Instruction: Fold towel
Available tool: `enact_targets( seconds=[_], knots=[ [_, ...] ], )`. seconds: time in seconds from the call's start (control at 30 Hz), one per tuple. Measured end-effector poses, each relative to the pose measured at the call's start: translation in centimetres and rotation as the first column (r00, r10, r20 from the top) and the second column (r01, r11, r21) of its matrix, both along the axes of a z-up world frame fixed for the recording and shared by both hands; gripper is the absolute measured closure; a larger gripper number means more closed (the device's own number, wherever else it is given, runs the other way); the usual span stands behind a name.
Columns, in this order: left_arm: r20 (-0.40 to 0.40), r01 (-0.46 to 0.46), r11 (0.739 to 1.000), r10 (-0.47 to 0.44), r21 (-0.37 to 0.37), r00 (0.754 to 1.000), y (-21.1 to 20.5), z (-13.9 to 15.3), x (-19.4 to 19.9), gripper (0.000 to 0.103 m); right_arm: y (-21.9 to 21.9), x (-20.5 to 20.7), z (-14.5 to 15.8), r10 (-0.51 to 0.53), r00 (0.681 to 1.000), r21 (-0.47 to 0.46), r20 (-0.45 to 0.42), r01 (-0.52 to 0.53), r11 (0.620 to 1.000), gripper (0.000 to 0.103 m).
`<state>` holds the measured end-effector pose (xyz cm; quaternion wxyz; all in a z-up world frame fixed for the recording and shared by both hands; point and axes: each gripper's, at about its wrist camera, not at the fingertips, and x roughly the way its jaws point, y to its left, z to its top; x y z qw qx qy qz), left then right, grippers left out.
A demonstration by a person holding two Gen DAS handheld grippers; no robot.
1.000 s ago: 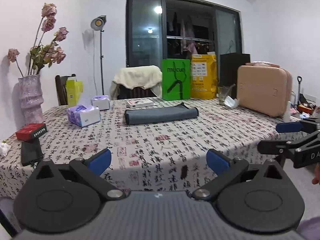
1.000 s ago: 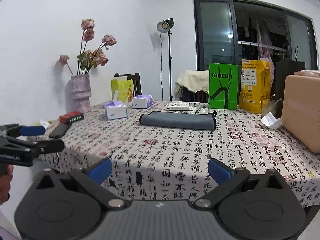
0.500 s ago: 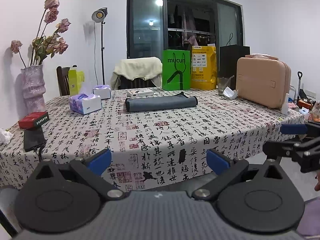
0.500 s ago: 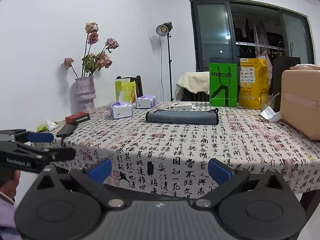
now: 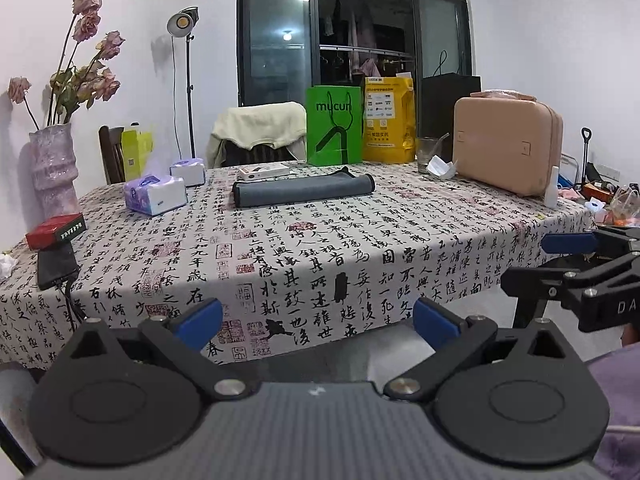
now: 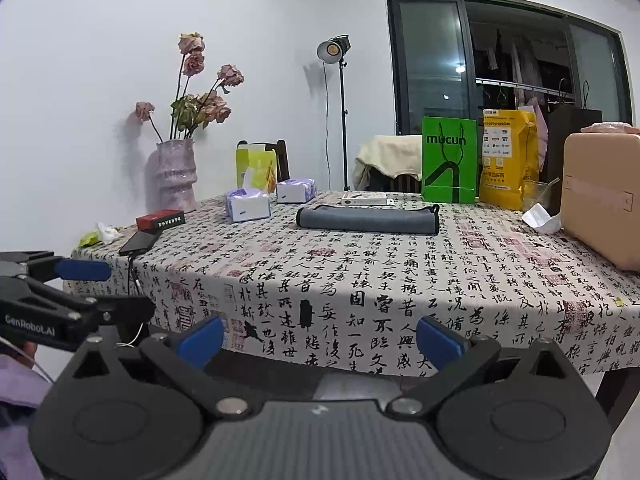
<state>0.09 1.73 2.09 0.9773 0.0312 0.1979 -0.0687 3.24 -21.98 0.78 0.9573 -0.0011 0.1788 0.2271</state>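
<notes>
A grey towel (image 5: 303,189) lies folded into a long narrow strip near the far middle of the table; it also shows in the right wrist view (image 6: 368,219). My left gripper (image 5: 318,320) is open and empty, held off the table's near edge, far from the towel. My right gripper (image 6: 320,338) is open and empty too, also off the near edge. Each gripper shows at the edge of the other's view: the right one (image 5: 560,264) and the left one (image 6: 92,288).
The table (image 5: 360,248) wears a calligraphy-print cloth. On it stand two tissue packs (image 5: 156,195), a vase of dried flowers (image 5: 54,168), a red box (image 5: 56,230), a phone (image 5: 56,266), a green bag (image 5: 335,126), a yellow bag (image 5: 388,120) and a tan case (image 5: 508,144).
Both grippers have drawn back from the table and dropped lower, so the near edge and hanging cloth now show. The towel has not moved. Both stay open.
</notes>
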Motion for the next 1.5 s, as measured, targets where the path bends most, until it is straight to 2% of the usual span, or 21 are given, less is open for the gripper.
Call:
enact_targets(
  seconds=[1.5],
  knots=[
    [0.002,-0.004,1.0,0.004,0.002,1.0,0.0,-0.1,0.11,0.0,-0.18,0.21,-0.12,-0.02,1.0,0.006,-0.012,0.02,1.0,0.0]
  ],
)
